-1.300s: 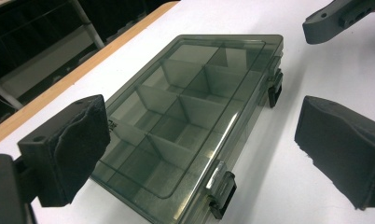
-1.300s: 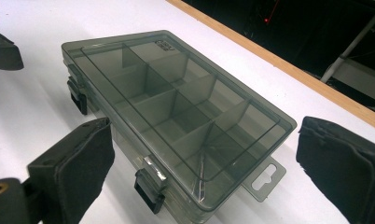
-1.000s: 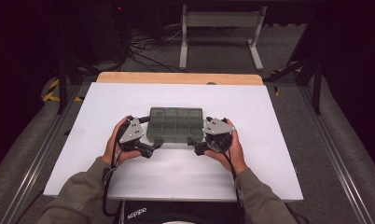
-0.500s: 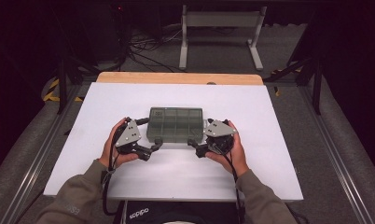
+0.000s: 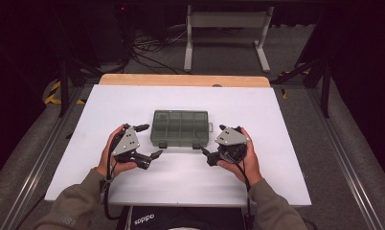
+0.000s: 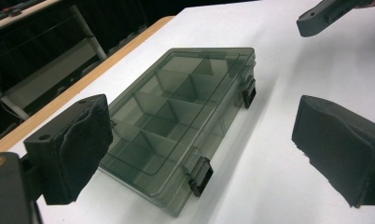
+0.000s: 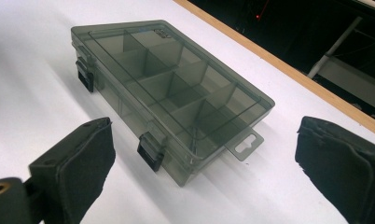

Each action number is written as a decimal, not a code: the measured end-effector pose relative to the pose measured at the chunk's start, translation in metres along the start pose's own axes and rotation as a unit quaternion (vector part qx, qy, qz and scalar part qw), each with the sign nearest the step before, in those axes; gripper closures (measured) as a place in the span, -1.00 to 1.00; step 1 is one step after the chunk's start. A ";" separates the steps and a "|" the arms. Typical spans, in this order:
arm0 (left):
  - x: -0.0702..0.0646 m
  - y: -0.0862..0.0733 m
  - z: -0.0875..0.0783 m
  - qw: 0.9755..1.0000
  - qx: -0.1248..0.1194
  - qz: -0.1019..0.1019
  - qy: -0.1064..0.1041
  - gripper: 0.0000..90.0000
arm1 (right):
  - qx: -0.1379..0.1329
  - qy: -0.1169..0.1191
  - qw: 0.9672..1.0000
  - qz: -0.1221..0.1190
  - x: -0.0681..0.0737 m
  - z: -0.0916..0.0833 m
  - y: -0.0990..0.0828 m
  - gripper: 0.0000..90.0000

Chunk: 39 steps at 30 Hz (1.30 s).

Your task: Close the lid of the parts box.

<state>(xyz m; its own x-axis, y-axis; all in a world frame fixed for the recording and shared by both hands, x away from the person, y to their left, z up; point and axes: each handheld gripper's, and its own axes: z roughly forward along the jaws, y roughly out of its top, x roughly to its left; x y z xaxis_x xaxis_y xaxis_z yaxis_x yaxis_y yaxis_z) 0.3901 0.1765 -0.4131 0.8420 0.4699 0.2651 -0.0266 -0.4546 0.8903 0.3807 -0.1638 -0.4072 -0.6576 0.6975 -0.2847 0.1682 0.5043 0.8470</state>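
Observation:
A smoky-grey clear plastic compartment box [image 5: 181, 127] lies shut in the middle of the white table [image 5: 277, 115], its two black latches [image 5: 163, 144] on the near side. My left gripper [image 5: 149, 141] is open just off the box's near left corner. My right gripper [image 5: 213, 142] is open off the near right corner. In the left gripper view the box [image 6: 176, 121] lies between and beyond the open left gripper [image 6: 202, 140]. In the right gripper view the box [image 7: 167, 88], with a hang tab [image 7: 244, 145], lies ahead of the open right gripper [image 7: 206, 156]. Neither gripper touches the box.
The table's far edge is a wooden strip [image 5: 183, 80]. Behind it stand a metal stand [image 5: 226, 36] and floor cables [image 5: 147, 55]. Rails [image 5: 37, 163] run along both sides. A jaw of the other gripper [image 6: 325, 16] shows at the top right of the left gripper view.
Both grippers have drawn slightly outward and toward the person, away from the box's near corners. The box has stayed where it was.

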 end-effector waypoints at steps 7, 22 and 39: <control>-0.002 -0.002 -0.005 1.000 -0.002 -0.004 0.000 -0.88 | -0.002 -0.003 1.000 0.001 -0.001 -0.007 -0.002 -0.88; -0.004 -0.008 -0.018 1.000 0.002 -0.005 0.003 -0.88 | 0.003 -0.009 1.000 -0.010 -0.001 -0.021 -0.010 -0.88; -0.007 -0.025 -0.036 1.000 0.016 -0.003 0.016 -0.87 | 0.003 -0.016 1.000 -0.011 0.001 -0.032 -0.026 -0.88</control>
<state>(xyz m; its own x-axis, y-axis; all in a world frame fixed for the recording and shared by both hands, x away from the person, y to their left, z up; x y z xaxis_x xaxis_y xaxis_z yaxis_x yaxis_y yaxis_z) 0.3654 0.2118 -0.4244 0.8245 0.4964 0.2718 -0.0039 -0.4752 0.8798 0.3521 -0.1927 -0.4148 -0.6368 0.7021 -0.3185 0.1578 0.5231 0.8376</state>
